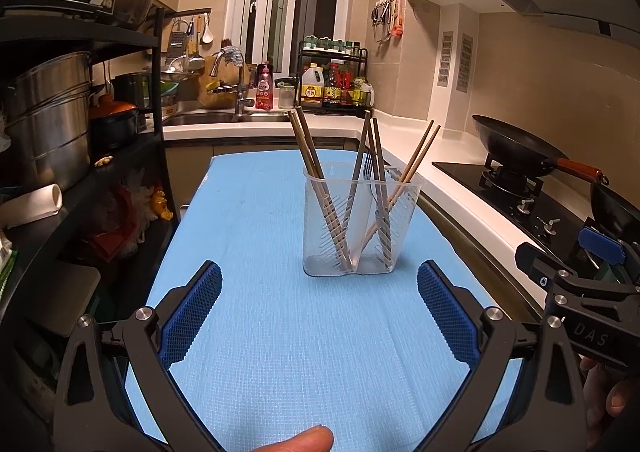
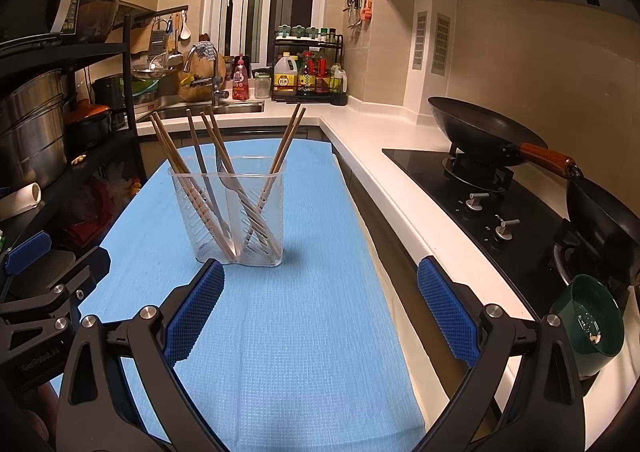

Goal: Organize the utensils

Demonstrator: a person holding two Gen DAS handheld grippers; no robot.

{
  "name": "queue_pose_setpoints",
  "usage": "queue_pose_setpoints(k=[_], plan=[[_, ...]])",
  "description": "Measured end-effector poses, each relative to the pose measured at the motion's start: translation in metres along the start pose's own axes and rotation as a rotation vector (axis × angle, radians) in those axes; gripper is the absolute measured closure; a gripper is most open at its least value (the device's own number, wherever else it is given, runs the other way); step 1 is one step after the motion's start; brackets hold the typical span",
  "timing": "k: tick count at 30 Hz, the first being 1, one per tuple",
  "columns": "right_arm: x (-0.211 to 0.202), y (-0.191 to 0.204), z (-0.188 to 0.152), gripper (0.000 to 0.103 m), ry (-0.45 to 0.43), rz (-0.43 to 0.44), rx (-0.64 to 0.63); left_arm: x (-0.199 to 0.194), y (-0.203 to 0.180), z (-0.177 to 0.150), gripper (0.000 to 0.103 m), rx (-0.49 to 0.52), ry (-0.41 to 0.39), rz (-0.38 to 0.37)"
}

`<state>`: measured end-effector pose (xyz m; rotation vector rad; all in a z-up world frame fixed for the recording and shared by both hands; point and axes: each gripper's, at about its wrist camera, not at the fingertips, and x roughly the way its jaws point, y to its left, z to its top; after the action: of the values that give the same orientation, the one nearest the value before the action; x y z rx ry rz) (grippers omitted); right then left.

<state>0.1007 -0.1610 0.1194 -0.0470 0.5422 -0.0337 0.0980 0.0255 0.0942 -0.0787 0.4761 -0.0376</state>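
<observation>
Both the left gripper (image 1: 319, 316) and right gripper (image 2: 320, 316) hover wide and empty just short of the clear holder (image 1: 362, 220) on the blue mat (image 1: 280, 332), its chopsticks (image 1: 310, 160) likely light, stiff, best pinched near their tops.

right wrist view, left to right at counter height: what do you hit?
Steel pots → clear holder with chopsticks on the blue mat → white counter → wok on the stove → green cup.
</observation>
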Motion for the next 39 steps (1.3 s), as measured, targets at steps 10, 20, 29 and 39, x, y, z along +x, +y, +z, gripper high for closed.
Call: queue_pose_setpoints(k=[10, 20, 29, 39], plan=[[-0.0005, 0.0009, 0.001, 0.007, -0.002, -0.002, -0.003, -0.0004, 0.0002, 0.0008, 0.008, 0.0, -0.002, 0.0], [-0.0007, 0.0016, 0.0007, 0.007, 0.0, 0.002, -0.003, -0.0018, -0.0008, 0.0023, 0.008, 0.007, -0.009, -0.006], [-0.0014, 0.0009, 0.0022, 0.007, -0.006, -0.001, -0.007, -0.0019, -0.0002, 0.0018, 0.008, 0.01, -0.01, -0.006], [-0.0023, -0.0001, 0.0037, 0.007, -0.01, -0.002, -0.008, -0.0011, -0.0011, 0.0021, 0.008, 0.016, -0.009, -0.006]])
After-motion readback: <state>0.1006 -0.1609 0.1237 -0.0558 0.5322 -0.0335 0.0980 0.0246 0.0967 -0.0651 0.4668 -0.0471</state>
